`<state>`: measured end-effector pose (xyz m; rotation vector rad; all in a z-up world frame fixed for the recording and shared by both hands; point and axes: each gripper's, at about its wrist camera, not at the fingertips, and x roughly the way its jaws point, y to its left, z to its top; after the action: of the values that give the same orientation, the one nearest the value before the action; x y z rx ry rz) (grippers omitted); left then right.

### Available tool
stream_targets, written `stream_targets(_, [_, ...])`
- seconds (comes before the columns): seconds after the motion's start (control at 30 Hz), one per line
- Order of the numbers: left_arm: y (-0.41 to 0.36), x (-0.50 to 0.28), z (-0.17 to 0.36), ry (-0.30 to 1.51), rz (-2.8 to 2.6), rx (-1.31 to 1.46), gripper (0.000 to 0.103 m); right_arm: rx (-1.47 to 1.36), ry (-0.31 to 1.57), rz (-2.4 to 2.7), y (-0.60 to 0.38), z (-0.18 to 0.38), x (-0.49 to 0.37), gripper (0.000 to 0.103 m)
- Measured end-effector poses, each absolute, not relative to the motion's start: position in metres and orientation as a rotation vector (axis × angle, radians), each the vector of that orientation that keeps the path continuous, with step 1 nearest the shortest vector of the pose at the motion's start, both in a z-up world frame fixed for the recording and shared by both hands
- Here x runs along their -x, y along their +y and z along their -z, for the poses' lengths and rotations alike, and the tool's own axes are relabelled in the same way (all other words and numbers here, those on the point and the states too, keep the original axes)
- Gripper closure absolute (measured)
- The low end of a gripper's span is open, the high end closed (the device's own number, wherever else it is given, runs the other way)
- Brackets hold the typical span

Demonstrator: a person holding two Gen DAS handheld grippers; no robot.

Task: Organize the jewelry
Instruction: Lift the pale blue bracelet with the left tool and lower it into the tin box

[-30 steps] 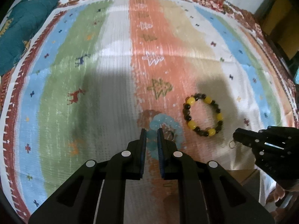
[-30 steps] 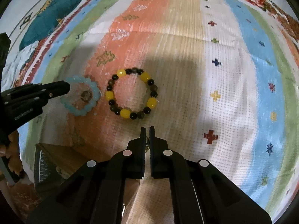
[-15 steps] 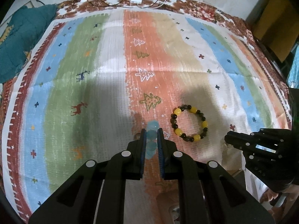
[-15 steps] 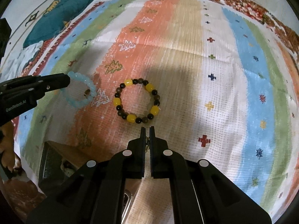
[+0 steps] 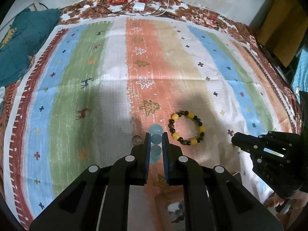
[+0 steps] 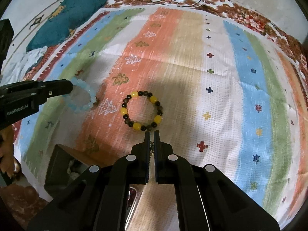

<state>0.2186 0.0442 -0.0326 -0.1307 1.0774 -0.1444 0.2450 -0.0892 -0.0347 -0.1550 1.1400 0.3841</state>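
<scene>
"GenRobot.AI" lettering on left gripper [image 6: 71,87]

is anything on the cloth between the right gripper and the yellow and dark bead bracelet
Nothing visible. The right gripper hangs just short of the yellow and dark bead bracelet, with only bare striped cloth between them. Its jaws already pinch a small thin item.

striped cloth [image 5: 107,96] — covers surface | teal cushion [image 5: 25,44] — far left | white charger [image 5: 139,6] — far edge, cabled
</scene>
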Motion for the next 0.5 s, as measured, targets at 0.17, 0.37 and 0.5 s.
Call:
stream_targets(0.17, [0.043, -0.211, 0.027, 1.063, 0.143, 0.147, 0.092, 0.147, 1.108, -0.374, -0.095, 0.025, -0.239, 0.098])
stream_targets(0.37, [0.038, -0.201, 0.020, 1.044, 0.146, 0.136, 0.092, 0.136, 1.090, -0.379, -0.098, 0.020, -0.232, 0.098])
stream_targets(0.5, [0.035, -0.193, 0.014, 1.032, 0.161, 0.139, 0.092, 0.130, 1.060, -0.390, -0.100, 0.010, -0.225, 0.098])
